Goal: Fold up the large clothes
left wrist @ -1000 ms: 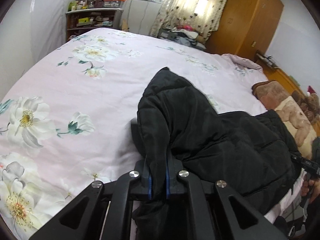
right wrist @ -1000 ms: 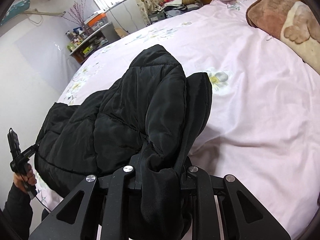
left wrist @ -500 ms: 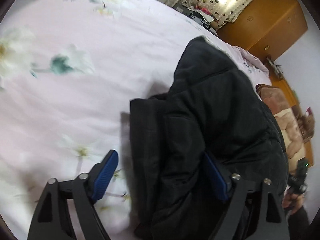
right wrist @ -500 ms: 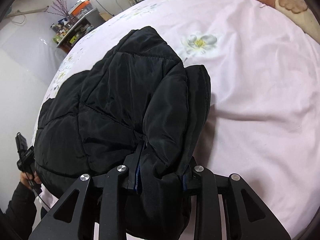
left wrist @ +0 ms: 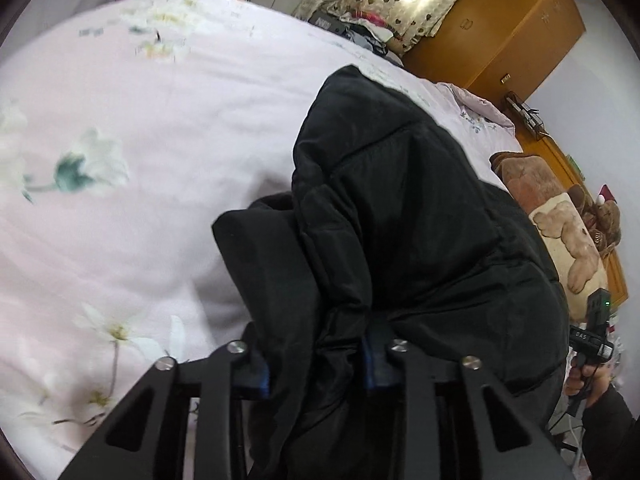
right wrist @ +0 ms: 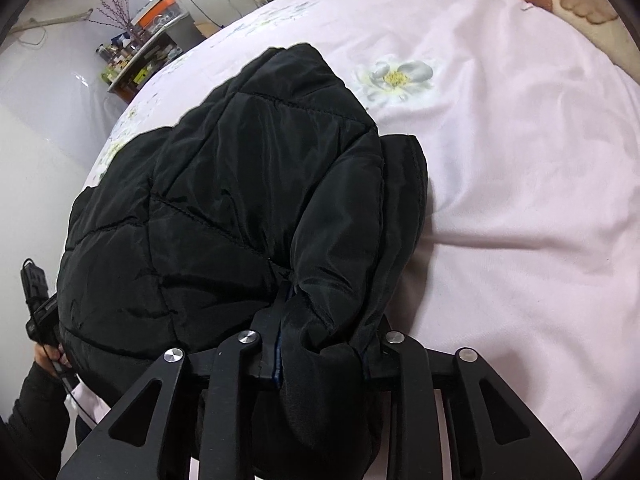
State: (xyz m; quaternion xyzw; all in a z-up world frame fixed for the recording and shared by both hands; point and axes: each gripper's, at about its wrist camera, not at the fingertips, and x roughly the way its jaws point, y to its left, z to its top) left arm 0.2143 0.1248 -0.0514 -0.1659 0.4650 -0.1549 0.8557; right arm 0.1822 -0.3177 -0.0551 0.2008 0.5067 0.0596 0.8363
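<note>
Jacket point(left wrist: 420, 220) fabric sat bunched between our two downward-tilted tools: left gripper point(left wrist: 316, 364), jaws just closing, and right gripper point(right wrist: 320, 356), both clamped it over the bed point(right wrist: 520, 200).

Black jacket point(right wrist: 248, 200): quilted synthetic cloth, faint sheen, stitched seams, between both grippers' fingers. Bedspread point(right wrist: 520, 180) beyond it: soft matt pink cloth, printed flowers. Left gripper point(left wrist: 316, 364): matt black plastic links, shiny metal pins, blue pads. Wardrobe point(left wrist: 500, 28) far ahead: smooth orange wood. Blanket point(left wrist: 560, 236) right of it: plush, fuzzy.
</note>
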